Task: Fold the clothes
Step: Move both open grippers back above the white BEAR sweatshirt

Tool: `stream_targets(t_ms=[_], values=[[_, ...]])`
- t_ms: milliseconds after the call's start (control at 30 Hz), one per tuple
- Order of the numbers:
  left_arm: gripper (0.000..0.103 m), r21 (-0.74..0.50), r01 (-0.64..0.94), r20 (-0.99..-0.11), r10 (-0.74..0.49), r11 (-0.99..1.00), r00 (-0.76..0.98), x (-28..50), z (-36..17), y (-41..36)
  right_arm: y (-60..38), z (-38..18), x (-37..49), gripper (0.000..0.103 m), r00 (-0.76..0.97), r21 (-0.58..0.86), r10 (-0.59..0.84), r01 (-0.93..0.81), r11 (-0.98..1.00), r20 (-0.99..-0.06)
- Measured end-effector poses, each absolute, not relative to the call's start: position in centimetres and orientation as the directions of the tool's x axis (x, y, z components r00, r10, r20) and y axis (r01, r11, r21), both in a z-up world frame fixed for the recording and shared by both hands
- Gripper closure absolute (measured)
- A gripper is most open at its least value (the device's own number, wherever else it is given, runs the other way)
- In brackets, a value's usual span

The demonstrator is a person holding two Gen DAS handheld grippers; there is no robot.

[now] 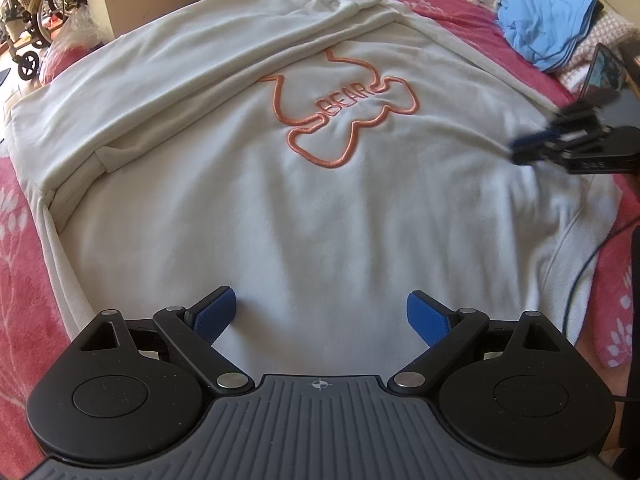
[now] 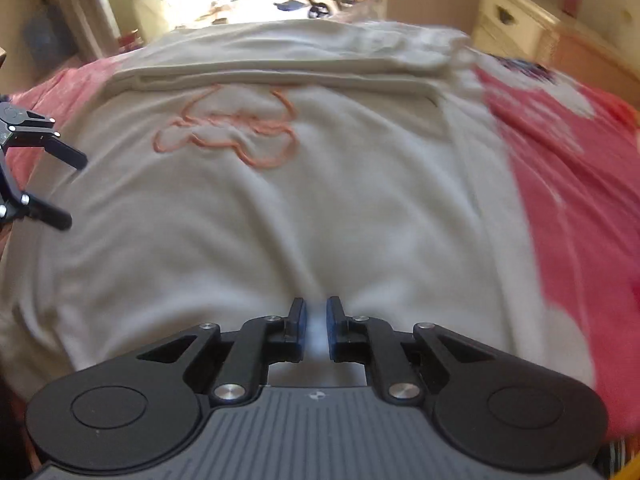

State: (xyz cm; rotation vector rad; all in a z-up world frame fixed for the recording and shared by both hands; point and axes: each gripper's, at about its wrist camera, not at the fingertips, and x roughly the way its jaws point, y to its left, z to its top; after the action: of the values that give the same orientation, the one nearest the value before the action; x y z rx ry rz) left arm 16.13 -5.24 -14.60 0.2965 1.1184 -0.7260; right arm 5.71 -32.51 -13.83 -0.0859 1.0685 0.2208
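Garment: one white sweatshirt (image 1: 304, 208), soft fleecy knit, spread flat over the bed; I count one piece being folded.
Motif: one orange embroidered bear outline (image 1: 340, 108) with the word BEAR stitched inside, raised cord-like line.
Fold: the far side of the sweatshirt is turned in over the body as a long straight band (image 1: 172, 80), with one ribbed cuff at its near end.
Bedcover: one pink bedspread (image 1: 20, 280) with white leaf print, fuzzy nap, showing around the garment.
Left gripper (image 1: 320, 316): I see its two blue, finely dimpled pads (image 1: 214, 316) standing wide apart just over the plain cloth, gripping nothing.
Right gripper (image 2: 316, 320): the two jaws are nearly together with a thin ridge of white fabric pinched up between the pads; creases fan out from that spot. The view is motion-blurred.
Side pile: one crumpled light blue garment (image 1: 540, 28) at the far right of the bed, well apart from the sweatshirt.
Furniture: one cream drawer unit (image 2: 516, 28) beside the bed.
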Motion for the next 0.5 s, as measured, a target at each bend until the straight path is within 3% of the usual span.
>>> stream_targets(t_ms=[133, 400, 500], values=[[0.01, -0.132, 0.668, -0.895, -0.378, 0.733, 0.237, 16.2, -14.7, -5.4, -33.5, -12.1, 3.5, 0.091, 0.474, -0.014, 0.061, -0.154, 0.988, -0.878], [0.01, -0.127, 0.671, -0.899, -0.371, 0.731, 0.235, 15.7, -14.5, -5.6, -27.5, -14.2, 6.2, 0.091, 0.448, 0.11, 0.268, -0.348, 0.931, -0.853], [0.01, -0.133, 0.668, -0.9, -0.372, 0.732, 0.228, 15.7, -14.5, -5.3, -26.3, -14.6, 6.0, 0.09, 0.31, 0.291, 0.448, -0.44, 0.849, -0.839]])
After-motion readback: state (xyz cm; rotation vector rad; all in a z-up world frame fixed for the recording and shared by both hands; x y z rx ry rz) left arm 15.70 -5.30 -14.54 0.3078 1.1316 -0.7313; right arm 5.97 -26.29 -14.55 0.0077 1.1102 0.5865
